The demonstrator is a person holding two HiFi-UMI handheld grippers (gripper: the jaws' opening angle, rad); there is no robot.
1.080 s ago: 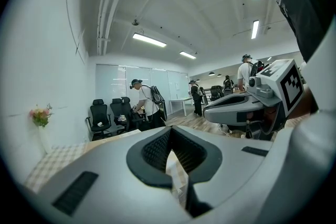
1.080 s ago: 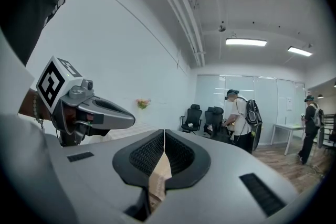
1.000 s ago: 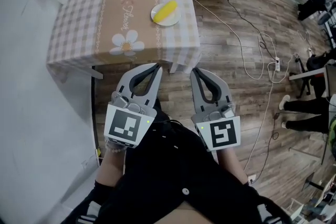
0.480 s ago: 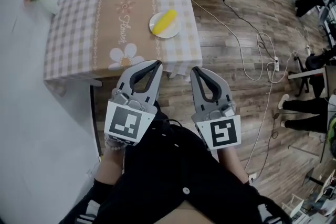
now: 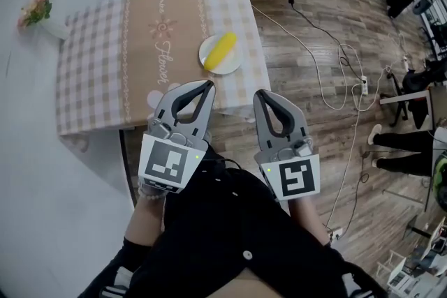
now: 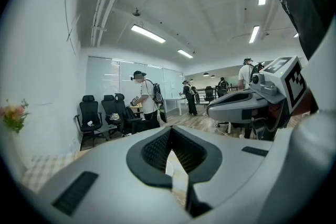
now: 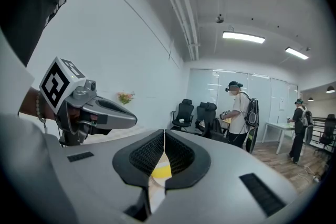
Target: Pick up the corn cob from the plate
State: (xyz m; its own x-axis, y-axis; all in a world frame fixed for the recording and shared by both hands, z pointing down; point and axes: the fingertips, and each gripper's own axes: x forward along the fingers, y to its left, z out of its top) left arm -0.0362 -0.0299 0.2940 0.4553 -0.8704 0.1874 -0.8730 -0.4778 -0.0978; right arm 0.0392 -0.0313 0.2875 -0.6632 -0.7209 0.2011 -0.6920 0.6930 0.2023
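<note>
1. Head view, steeply down: the left gripper (image 5: pixel 207 85) and the right gripper (image 5: pixel 258 93) sit side by side in the middle of the frame, both pointing toward the top.
2. Left gripper: jaws pressed together at the tips, nothing between them. Its own view confirms it, with only the oval window behind the tips showing a sliver of tablecloth.
3. Right gripper: same story, tips meeting, nothing gripped. In its own view a patch of yellow shows far off through the gap behind the tips.
4. The corn cob (image 5: pixel 222 49) lies on a white plate (image 5: pixel 209 66) just above the grippers in the frame, tilted with its upper end to the right, well apart from both sets of tips.
5. The plate rests near the right edge of a table (image 5: pixel 98 80) under a checked cloth with a brown flowered runner.
6. Far upper left, a small bunch of flowers (image 5: pixel 36 8) stands against the white wall.
7. Right of the table, cables (image 5: pixel 328 63) trail across the wooden floor.
8. Left gripper view, beyond the jaws: black office chairs (image 6: pixel 89 115) and a standing person (image 6: pixel 146 101) in the room.
</note>
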